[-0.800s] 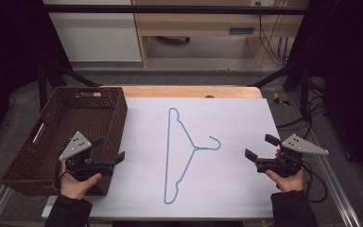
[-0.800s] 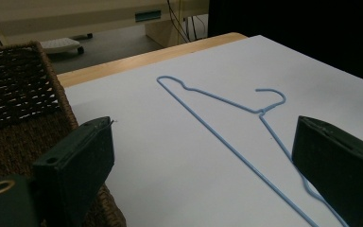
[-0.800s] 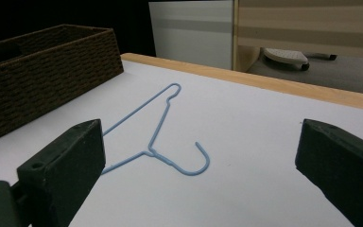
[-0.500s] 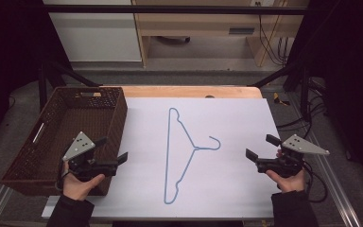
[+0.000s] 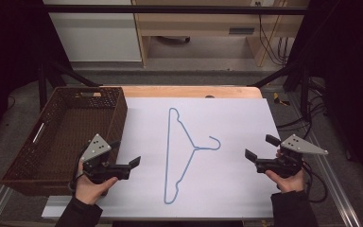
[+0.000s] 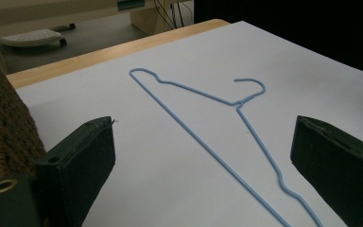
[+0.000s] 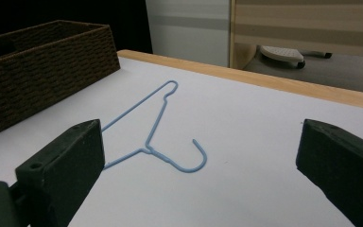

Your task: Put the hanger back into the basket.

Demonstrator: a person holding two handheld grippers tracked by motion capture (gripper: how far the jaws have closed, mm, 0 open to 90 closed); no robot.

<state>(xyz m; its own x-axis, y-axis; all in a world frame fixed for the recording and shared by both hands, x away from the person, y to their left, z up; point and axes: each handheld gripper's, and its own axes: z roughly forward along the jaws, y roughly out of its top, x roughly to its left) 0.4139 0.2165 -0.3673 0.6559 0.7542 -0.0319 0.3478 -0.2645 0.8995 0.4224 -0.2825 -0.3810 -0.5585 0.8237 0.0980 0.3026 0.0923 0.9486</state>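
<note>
High view, contents by size. White table top point(image 5: 236, 189): broad sheet-like surface with a wooden edge showing along its far side. Brown wicker basket point(image 5: 38, 156): rectangular, woven, standing at the left edge of the table top, its near right corner just beside the left gripper. Blue wire hanger point(image 5: 177, 156): lying flat on the white surface near the middle, long bar running from far to near, hook curling toward the right side; untouched, well apart from both tools.

Left gripper point(image 5: 128, 161): held in a hand point(image 5: 90, 187) at the near left, jaws spread wide and pointing toward the hanger, nothing between them. In the left gripper view the hanger point(image 6: 227, 132) lies on the surface ahead, seen between the two black jaws, with the basket point(image 6: 4, 127) at the left edge.

Right gripper point(image 5: 260, 147): held in a hand point(image 5: 288, 177) at the near right, jaws likewise spread, nothing held. In the right gripper view the hanger point(image 7: 156, 137) lies ahead with its hook nearest, the basket point(image 7: 42, 66) beyond it at the left.
</note>
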